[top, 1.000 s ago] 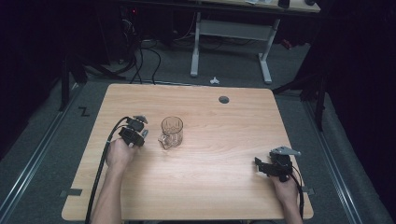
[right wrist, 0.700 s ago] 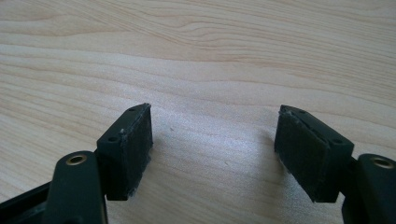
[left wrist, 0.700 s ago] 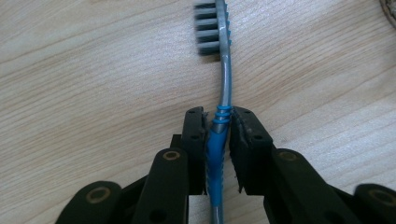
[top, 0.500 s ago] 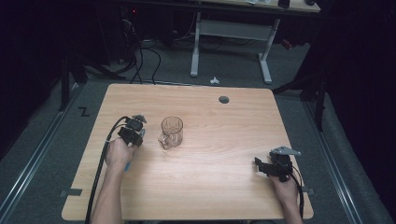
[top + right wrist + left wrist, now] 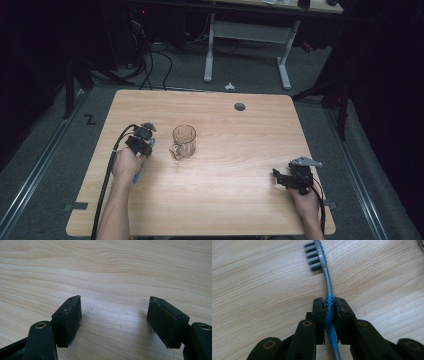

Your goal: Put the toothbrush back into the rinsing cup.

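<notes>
Left gripper (image 5: 329,312): jaws clamped the toothbrush (image 5: 327,285) mid-handle, bristles beyond the fingers.
Right gripper (image 5: 113,320): jaws gaped wide, held nothing.
Glass mug (image 5: 183,140): stood right of the toothbrush.

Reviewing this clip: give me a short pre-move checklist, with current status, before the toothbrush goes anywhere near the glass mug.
1. Left claw shut on the toothbrush: ok, both jaws press the blue ribbed grip.
2. Grip position: ok, clamped mid-handle, bristle head pointing away from the claw.
3. Toothbrush off the table: cannot tell; it looks close to the wood.
4. Glass mug upright: ok, it stands right of the left claw, handle toward the person.
5. Mug contents: cannot tell for sure; it looks empty.
6. Right claw out of the way: ok, open over bare wood at the table's near right.
</notes>
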Demonstrator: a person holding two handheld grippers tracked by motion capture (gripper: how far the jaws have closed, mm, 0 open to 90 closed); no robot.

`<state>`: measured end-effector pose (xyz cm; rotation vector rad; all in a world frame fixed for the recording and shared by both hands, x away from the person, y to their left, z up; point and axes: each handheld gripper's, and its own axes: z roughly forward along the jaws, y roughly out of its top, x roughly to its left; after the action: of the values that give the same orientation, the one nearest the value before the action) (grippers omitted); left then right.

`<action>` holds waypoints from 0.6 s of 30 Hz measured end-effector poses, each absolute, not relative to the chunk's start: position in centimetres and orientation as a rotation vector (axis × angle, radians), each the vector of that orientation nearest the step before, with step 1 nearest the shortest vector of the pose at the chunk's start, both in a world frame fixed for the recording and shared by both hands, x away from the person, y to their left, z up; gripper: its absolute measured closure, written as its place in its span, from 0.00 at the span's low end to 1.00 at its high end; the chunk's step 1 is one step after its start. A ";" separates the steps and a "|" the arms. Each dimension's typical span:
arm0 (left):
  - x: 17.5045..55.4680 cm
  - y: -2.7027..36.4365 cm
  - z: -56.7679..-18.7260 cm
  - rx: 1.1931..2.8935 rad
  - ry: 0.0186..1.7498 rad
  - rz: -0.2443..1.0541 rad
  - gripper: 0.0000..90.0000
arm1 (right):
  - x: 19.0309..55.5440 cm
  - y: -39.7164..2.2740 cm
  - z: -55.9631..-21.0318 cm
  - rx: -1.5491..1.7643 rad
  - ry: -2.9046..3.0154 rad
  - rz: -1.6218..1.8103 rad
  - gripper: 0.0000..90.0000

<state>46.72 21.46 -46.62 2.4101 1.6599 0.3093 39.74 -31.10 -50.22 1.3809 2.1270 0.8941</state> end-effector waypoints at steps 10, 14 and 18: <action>46.5 21.4 -46.2 2.370 1.625 0.343 0.89 | 39.7 -31.1 -50.2 1.381 2.127 0.894 0.31; 46.1 21.6 -45.6 2.343 1.608 0.358 0.89 | 39.7 -31.1 -50.2 1.381 2.127 0.894 0.31; 45.6 21.7 -44.8 2.309 1.584 0.383 0.89 | 39.7 -31.1 -50.2 1.381 2.127 0.894 0.31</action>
<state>45.59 21.67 -44.77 2.3091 1.5837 0.3828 39.74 -31.10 -50.22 1.3813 2.1272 0.8942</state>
